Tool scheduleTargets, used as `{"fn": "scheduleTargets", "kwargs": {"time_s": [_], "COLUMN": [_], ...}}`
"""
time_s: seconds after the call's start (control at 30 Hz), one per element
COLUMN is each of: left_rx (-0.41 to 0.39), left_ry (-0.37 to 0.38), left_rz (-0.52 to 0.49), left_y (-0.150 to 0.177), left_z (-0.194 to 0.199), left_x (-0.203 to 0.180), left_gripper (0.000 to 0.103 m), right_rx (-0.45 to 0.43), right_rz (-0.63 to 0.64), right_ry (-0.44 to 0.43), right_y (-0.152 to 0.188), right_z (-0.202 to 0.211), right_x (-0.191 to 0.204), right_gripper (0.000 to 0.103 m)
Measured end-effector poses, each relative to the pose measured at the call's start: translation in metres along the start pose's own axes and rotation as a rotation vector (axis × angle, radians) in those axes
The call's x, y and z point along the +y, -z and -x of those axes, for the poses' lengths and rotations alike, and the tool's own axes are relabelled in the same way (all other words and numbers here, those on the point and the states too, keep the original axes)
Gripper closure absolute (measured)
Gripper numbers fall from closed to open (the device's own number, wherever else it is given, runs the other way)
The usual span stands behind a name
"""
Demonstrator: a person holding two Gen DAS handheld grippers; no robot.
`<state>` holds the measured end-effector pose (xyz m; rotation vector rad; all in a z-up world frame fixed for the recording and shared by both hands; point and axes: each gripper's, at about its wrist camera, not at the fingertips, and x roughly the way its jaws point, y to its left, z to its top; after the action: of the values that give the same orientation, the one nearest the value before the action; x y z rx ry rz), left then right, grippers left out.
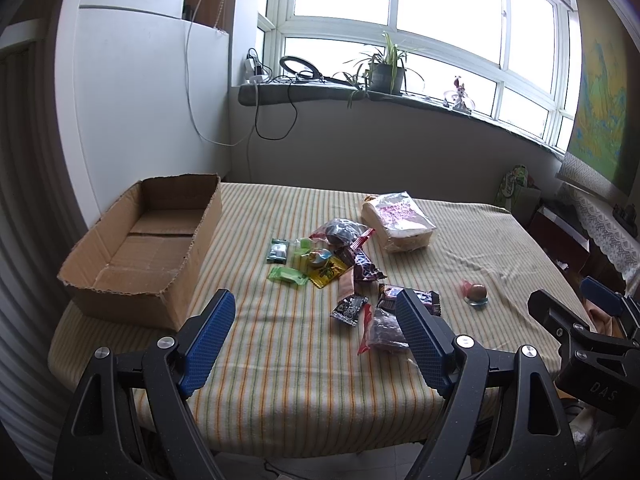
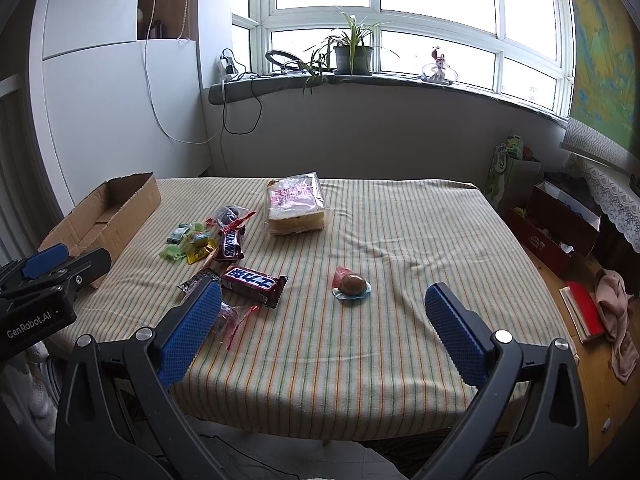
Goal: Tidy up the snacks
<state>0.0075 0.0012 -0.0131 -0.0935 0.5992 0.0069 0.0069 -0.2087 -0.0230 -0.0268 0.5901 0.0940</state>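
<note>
An open, empty cardboard box [image 1: 140, 248] [image 2: 100, 216] stands at the left of a striped table [image 1: 304, 372]. Several snacks lie in a loose pile [image 1: 344, 272] at mid table: green candies [image 1: 286, 276], Snickers bars [image 2: 254, 284], small dark packets. A large wrapped bread pack [image 1: 396, 220] [image 2: 296, 204] lies behind them. A round brown sweet [image 1: 476, 294] [image 2: 352, 284] lies apart on the right. My left gripper [image 1: 316, 304] is open and empty above the near table edge. My right gripper [image 2: 324, 300] is open and empty, right of the left one.
A window sill with a potted plant [image 2: 352, 54], cables and a figurine runs behind the table. A white cabinet [image 1: 132, 92] stands at the left. Bags, boxes [image 2: 556, 224] and a cloth lie on the floor to the right.
</note>
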Motion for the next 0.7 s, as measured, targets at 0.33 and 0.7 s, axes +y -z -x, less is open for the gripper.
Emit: {"fn": "scheduleTargets", "kwargs": {"time_s": [0.33,0.7], "left_rx": [0.051,0.133], "left_ry": [0.032,0.163], "left_rz": [0.034,0.039], "left_y": [0.007,0.021], "left_z": [-0.014,-0.028], "left_x": [0.010,-0.004], "left_gripper": [0.021,0.026], "right_rx": [0.054,0.129], "right_rz": [-0.040,-0.031], "right_ry": [-0.005,-0.062], "right_y": [0.007,0.012], "right_z": [-0.017,-0.052], "right_x": [-0.030,-0.042], "right_gripper": [0.000,0.010]}}
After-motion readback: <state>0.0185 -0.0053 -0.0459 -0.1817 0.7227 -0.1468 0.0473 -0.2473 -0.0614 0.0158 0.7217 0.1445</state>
